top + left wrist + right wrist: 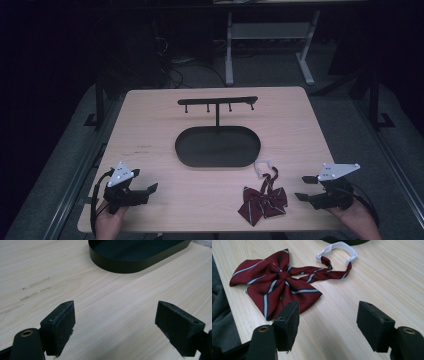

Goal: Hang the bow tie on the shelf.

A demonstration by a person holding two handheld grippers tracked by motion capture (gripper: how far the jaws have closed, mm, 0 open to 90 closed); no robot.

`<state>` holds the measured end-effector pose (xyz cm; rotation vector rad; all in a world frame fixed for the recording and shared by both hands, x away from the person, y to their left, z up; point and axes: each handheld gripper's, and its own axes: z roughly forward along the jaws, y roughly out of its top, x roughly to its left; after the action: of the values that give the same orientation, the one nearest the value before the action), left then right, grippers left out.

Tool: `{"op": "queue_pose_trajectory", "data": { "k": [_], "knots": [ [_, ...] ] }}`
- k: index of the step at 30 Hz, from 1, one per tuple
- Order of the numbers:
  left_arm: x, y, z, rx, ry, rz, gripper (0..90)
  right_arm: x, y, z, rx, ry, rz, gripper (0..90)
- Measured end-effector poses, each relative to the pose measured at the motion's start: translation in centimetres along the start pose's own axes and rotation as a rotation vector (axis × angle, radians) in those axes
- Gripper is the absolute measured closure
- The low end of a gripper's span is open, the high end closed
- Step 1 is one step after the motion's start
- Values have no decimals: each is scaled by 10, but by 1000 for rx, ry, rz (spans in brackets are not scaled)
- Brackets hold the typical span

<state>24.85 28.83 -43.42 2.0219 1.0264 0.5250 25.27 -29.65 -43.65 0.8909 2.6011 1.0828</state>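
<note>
Light wood-grain table (165, 165), rounded corners, faint scuff marks (32, 291) noted on its left part. Grey carpeted floor (265, 75) seen beyond the table's far edge. White metal-framed furniture (270, 35) placed behind the table; dark cables (172, 70) laid left of that frame. Room dimly lit.

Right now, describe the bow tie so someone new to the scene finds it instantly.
Start at the black oval tray in the middle of the wooden table, under the hook stand. Come toward the person's edge, right of centre: the bow tie lies flat beside the right gripper. It is the table's one cloth thing, dark red with pale stripes, its straps ending in a white plastic clasp.
</note>
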Motion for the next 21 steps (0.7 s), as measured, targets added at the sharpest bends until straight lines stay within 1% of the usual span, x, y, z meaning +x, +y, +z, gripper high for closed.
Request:
{"op": "queue_pose_trajectory", "data": {
  "k": [2,4,8,9,10,11,14,17,18,21],
  "knots": [
    [0,-1,0,-8,2,-13,161,1,4,2,17,5,3,309],
    [2,-1,-1,-2,5,-6,161,3,8,2,20,14,0,296],
    [3,-2,-2,-1,11,-11,161,5,14,3,15,23,-4,263],
    [3,-2,-2,-2,13,-12,161,5,15,3,19,24,0,251],
    [3,-2,-2,-3,14,-13,161,6,18,5,34,36,9,238],
    [4,-3,-2,1,14,-11,161,7,19,6,38,34,-2,238],
    [5,-3,-2,-3,16,-9,161,8,22,7,45,42,-2,238],
    [4,-3,-3,-11,17,-10,161,10,26,8,59,54,-18,238],
    [4,-3,-3,-7,18,-7,161,11,28,8,63,53,-23,239],
    [3,-2,-3,-9,17,-1,161,13,37,6,65,56,-38,249]
  ]
}}
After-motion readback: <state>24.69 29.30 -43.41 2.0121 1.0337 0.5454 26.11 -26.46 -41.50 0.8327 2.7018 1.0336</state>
